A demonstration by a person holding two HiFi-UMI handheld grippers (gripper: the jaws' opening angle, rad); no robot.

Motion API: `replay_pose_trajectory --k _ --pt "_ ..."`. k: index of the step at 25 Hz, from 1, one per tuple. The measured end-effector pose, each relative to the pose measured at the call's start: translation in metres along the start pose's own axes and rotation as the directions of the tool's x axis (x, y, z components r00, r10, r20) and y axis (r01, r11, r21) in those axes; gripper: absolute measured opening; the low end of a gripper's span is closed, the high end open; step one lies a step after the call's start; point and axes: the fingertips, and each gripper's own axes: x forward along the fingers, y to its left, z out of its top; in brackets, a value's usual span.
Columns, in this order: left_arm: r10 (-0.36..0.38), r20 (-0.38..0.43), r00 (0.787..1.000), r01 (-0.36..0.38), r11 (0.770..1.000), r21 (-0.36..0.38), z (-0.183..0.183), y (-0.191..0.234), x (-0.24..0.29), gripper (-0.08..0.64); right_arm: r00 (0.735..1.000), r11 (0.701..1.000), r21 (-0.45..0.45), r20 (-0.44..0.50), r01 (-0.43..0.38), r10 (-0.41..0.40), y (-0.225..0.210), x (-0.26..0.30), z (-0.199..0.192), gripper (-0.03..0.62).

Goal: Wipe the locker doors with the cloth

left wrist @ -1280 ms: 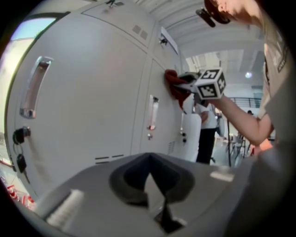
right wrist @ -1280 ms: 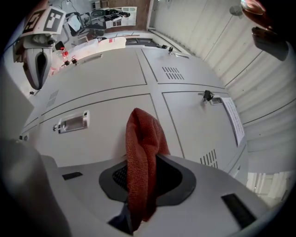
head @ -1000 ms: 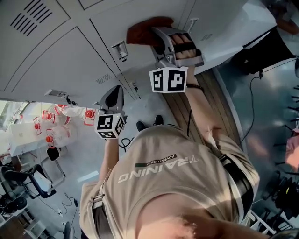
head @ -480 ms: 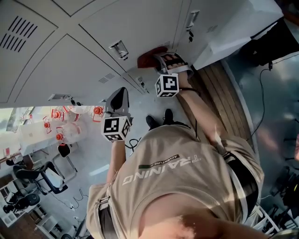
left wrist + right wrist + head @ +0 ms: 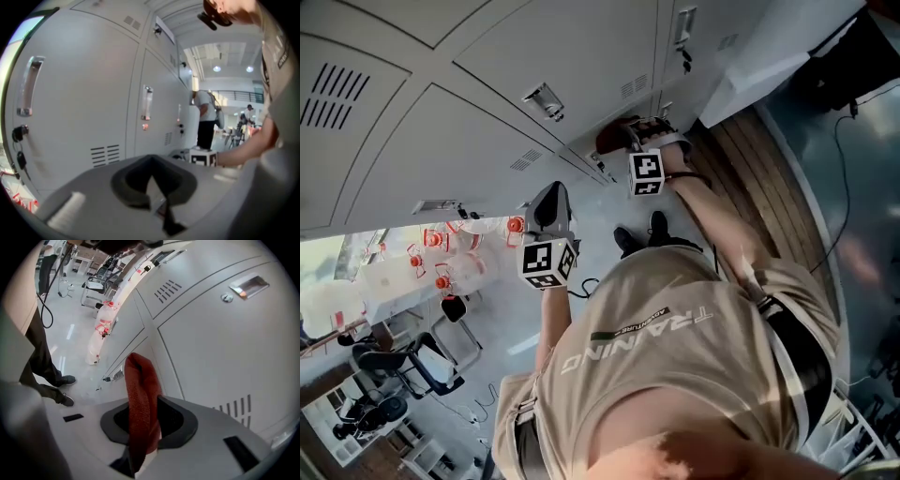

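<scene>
Right gripper [image 5: 630, 142], fingers clenched on the red cloth [image 5: 140, 404], has swept down to the lower locker doors [image 5: 534, 47]. The wipe looks well underway. Left gripper [image 5: 549, 199] fingers are closed, empty.

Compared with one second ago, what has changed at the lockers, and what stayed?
The right gripper carried the red cloth down the locker doors, from high on a door to low near the floor. Unchanged: the cloth stays clamped in its jaws; the left gripper stays shut, empty, off the lockers.
</scene>
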Motion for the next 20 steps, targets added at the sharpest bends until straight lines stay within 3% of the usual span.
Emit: replay_pose_trajectory --k 4,8,14,20 --pt "-0.028 0.019 0.999 0.028 1.000 -0.006 0.004 -0.002 0.006 0.006 0.989 0.989 0.013 0.043 0.144 -0.145 -0.050 -0.064 0.015 0.064" --pt "-0.076 0.038 0.996 0.076 0.997 0.000 0.012 -0.011 0.017 0.006 0.945 0.947 0.033 0.070 0.318 -0.320 -0.114 -0.145 0.023 0.064" --pt "-0.150 0.063 0.987 0.149 0.988 0.030 0.026 -0.026 0.034 0.006 0.833 0.843 0.110 0.133 0.526 -0.537 -0.202 -0.254 0.033 0.064" --pt "-0.178 0.086 0.980 0.174 0.984 0.043 0.035 -0.038 0.038 0.006 0.700 0.710 0.046 0.134 0.702 -0.701 -0.283 -0.315 0.036 0.064"
